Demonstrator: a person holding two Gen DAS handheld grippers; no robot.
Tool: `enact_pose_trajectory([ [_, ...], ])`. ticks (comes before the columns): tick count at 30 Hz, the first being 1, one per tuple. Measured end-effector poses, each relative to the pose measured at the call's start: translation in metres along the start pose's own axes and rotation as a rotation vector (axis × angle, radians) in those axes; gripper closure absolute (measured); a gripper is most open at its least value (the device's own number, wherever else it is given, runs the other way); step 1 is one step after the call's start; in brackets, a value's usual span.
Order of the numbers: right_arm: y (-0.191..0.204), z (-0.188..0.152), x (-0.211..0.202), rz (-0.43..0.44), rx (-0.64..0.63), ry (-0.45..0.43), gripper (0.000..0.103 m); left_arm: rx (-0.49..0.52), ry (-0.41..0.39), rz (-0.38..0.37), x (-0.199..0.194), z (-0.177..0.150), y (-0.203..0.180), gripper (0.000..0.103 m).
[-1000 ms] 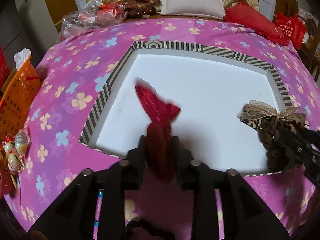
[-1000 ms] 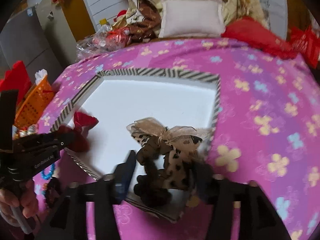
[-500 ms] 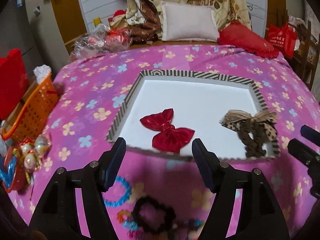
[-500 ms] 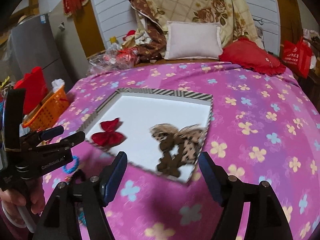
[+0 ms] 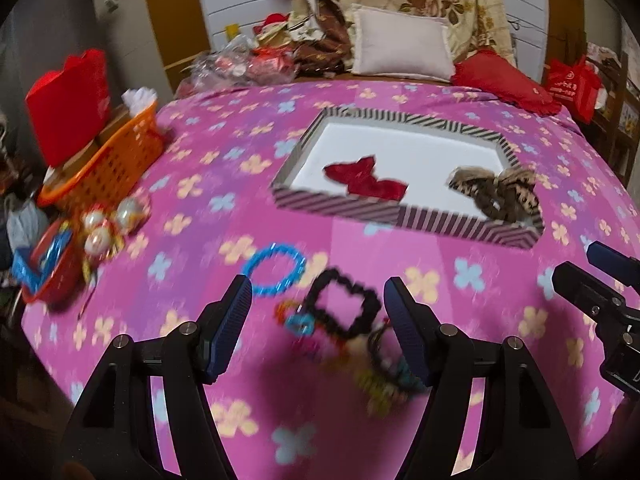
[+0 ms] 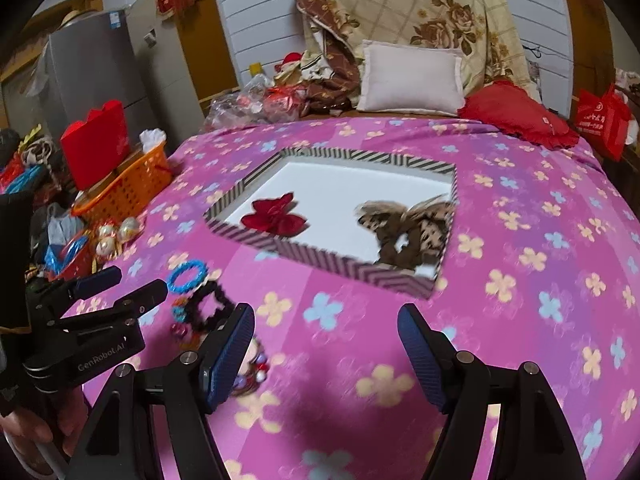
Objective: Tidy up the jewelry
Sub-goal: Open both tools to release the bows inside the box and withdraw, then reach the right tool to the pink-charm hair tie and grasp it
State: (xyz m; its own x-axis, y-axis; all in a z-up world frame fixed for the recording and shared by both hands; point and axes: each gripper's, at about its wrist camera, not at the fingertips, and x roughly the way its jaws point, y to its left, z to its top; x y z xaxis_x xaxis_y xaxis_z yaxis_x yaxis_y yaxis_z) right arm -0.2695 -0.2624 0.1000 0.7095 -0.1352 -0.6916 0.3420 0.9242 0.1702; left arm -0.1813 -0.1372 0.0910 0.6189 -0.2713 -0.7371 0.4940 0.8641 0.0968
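1. Biggest thing in shot: the pink bedspread with pale flower print [image 5: 224, 184], its far end buried under pillows and folded quilts, its near edge cut off behind the gripper frames.
2. On it sits the shallow white tray with a black-and-white striped rim [image 5: 344, 207]; in the right wrist view its near right corner [image 6: 416, 280] smears into blur.
3. Inside the tray, a shiny red fabric bow [image 5: 366, 179] lies at the left, and a leopard-print bow with a brown scrunchie [image 5: 498, 196] at the right, tucked against the rim, partly hidden by it.
4. The left gripper [image 5: 318, 322] has its jaws spread wide, holding nothing, above the loose pile.
5. The right gripper [image 6: 326, 350] is just as wide and bare; only bedspread between its pads.
6. Near the front edge: a black frilly scrunchie [image 5: 342, 306], a bright blue beaded bracelet [image 5: 274, 274] just beside it, and a jumble of coloured bead pieces [image 5: 384, 380] too blurred to sort out.
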Motion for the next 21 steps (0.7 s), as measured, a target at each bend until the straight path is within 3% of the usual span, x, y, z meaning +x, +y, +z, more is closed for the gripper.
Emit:
enact_pose_trajectory([
  [9, 0.019, -0.018, -0.004, 0.021, -0.025, 0.012, 0.031, -0.048, 0.006, 0.02, -0.011, -0.029, 0.015, 0.034],
  [21, 0.037, -0.028, 0.006, 0.037, -0.075, 0.043, 0.031, -0.079, 0.015, 0.023, -0.01, -0.041, 0.025, 0.034],
])
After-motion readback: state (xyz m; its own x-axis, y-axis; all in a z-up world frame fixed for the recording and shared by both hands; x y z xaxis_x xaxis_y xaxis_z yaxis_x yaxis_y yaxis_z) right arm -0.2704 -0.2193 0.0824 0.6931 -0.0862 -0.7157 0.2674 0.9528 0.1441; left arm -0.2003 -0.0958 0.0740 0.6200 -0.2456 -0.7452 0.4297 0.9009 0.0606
